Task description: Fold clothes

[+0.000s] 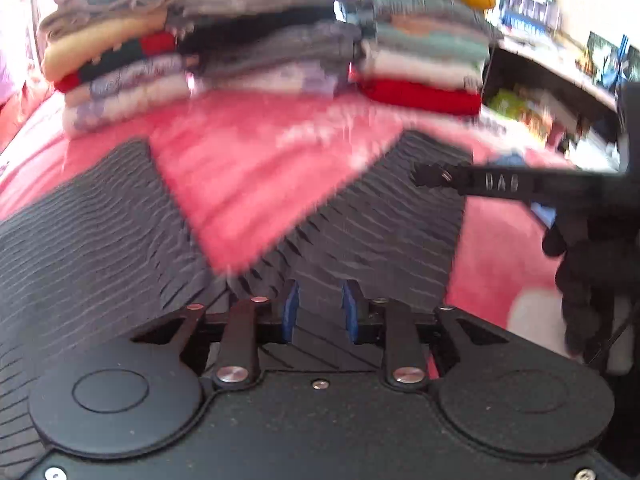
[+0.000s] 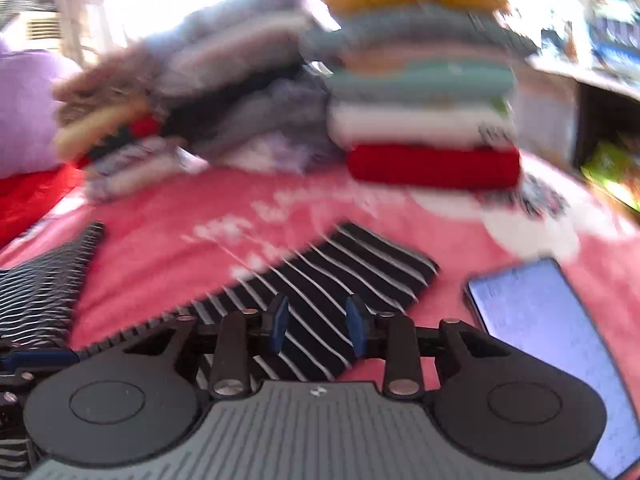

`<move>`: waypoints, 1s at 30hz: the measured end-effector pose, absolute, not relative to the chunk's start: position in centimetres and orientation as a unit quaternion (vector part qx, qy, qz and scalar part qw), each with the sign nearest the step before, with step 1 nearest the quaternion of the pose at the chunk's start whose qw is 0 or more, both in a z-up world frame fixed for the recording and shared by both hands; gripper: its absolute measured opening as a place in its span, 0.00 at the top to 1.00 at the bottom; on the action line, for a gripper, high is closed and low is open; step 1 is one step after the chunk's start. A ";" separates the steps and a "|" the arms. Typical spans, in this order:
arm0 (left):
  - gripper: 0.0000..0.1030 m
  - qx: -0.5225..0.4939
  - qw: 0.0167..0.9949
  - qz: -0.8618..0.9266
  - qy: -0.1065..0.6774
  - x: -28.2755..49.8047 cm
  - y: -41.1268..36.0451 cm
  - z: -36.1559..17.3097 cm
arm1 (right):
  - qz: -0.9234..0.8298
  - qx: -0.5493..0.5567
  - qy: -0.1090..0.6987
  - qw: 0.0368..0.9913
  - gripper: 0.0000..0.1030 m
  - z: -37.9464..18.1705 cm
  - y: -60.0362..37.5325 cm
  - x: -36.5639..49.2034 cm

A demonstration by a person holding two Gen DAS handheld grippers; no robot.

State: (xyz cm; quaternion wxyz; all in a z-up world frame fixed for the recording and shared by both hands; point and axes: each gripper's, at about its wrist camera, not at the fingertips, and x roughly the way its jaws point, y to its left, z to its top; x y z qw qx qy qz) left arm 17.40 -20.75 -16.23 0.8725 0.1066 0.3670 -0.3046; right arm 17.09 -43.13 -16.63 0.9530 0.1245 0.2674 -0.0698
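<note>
The black garment with thin white stripes [image 1: 100, 220] lies spread on the pink bed cover [image 1: 248, 184], with two sleeves or legs reaching away in a V shape. Between these two parts there is a bare wedge of pink cover – this is the most open room in front. The far edge of the bed is closed by three stacks of folded clothes [image 1: 272, 48]: a red folded piece sits lowest in the right stack and a mustard yellow one on top. To the right of the striped cloth, in the right wrist view, a flat phone with a bluish screen [image 2: 548, 344] lies on the cover, just beside the cloth's end but apart from it.

The left tongs [image 1: 320, 308] have blue pads which stand a little apart, low over the striped cloth; the cloth shows between them, but the picture is blurred and I cannot tell for sure if the pads press on it. The right tongs [image 2: 316, 322] are partly spread as well – their blue pads hang over one striped end of the garment, and the stripes show plainly in the gap, with no pinch visible. In the left wrist view a black-gloved hand [image 1: 580, 264] holds the other device at the right edge.
</note>
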 end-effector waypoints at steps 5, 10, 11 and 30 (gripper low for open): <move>0.74 0.163 0.869 -0.301 0.358 12.8 -19.7 -16.9 | 0.022 0.018 0.334 0.942 0.69 -18.3 -38.7 17.1; 0.56 0.172 0.857 -0.313 0.371 9.1 -17.8 -17.0 | -0.009 -0.058 0.340 0.939 0.58 -18.2 -37.0 16.2; 0.56 0.176 0.856 -0.314 0.371 8.5 -17.3 -17.1 | -0.017 -0.067 0.344 0.936 0.53 -18.4 -37.0 16.3; 0.58 0.020 0.922 -0.116 0.368 7.5 0.2 -13.4 | 0.085 -0.189 0.343 0.916 0.53 -17.3 -23.6 9.8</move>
